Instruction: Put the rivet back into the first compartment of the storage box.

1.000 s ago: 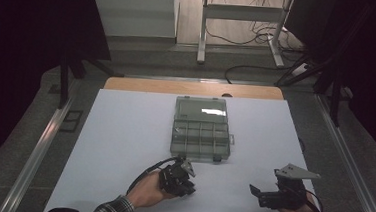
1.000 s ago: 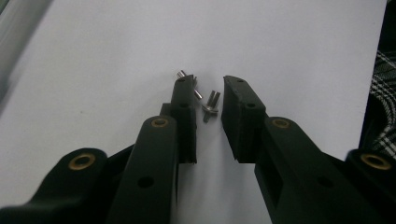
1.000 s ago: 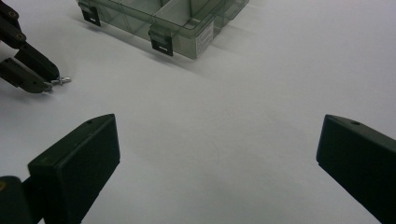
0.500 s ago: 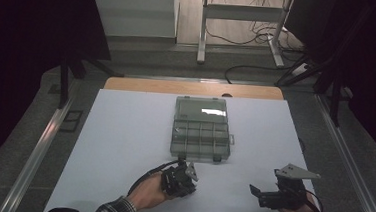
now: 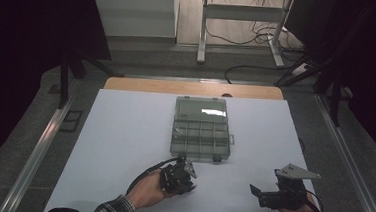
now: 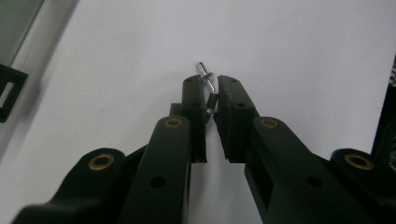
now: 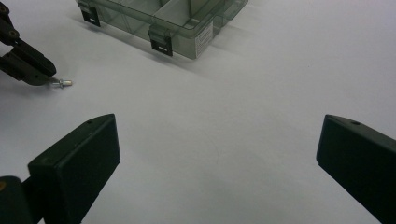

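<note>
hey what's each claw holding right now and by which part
Left claw has just been closing and pinches a small metal rivet by its thin pin, head sticking out. Right claw holds nothing.

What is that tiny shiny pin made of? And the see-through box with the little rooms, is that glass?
The pin in the left gripper looks like metal: silvery, with bright glints on its round head. The box is more likely plastic than glass: smoky, see-through walls, thin dividers, and dark snap latches on its front, though the look alone cannot settle it.

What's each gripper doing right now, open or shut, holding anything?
Left gripper: jaws just closed, shut on a small metal rivet at the tips.
Right gripper: open wide, empty, over the white table.
</note>
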